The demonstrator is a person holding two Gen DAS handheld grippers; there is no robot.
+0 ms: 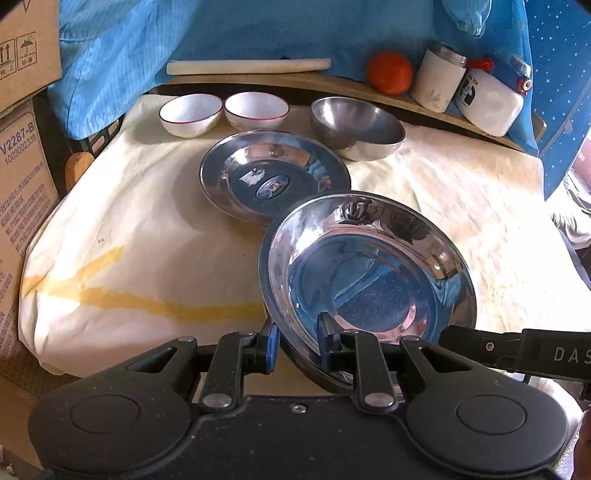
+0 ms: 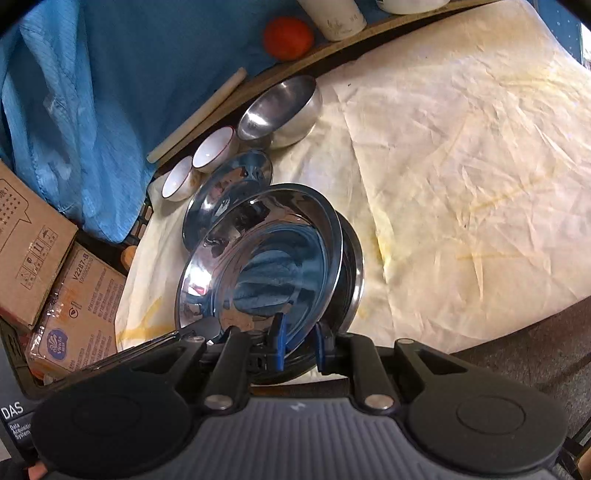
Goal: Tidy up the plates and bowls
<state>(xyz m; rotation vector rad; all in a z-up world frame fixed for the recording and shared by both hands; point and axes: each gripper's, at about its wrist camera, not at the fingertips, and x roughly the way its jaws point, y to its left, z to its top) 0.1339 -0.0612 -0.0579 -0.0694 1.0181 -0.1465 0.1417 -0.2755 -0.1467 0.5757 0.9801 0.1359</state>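
Observation:
A shiny steel plate (image 1: pixel 369 273) is held tilted above the cloth-covered table (image 1: pixel 129 221). My left gripper (image 1: pixel 297 343) is shut on its near rim. My right gripper (image 2: pixel 299 345) is shut on the rim of the same plate (image 2: pixel 266 258) from the other side. A second steel plate (image 1: pixel 273 173) with a sticker lies flat on the cloth beyond it, also in the right wrist view (image 2: pixel 229 184). Behind stand a steel bowl (image 1: pixel 354 125) and two white bowls with red rims (image 1: pixel 190 112) (image 1: pixel 256 109).
A wooden board along the back holds a rolling pin (image 1: pixel 247 66), a tomato (image 1: pixel 388 72), a white cup (image 1: pixel 439 81) and a white bottle (image 1: pixel 491 99). Cardboard boxes (image 1: pixel 22 155) stand at the left. Blue cloth (image 1: pixel 258 29) hangs behind.

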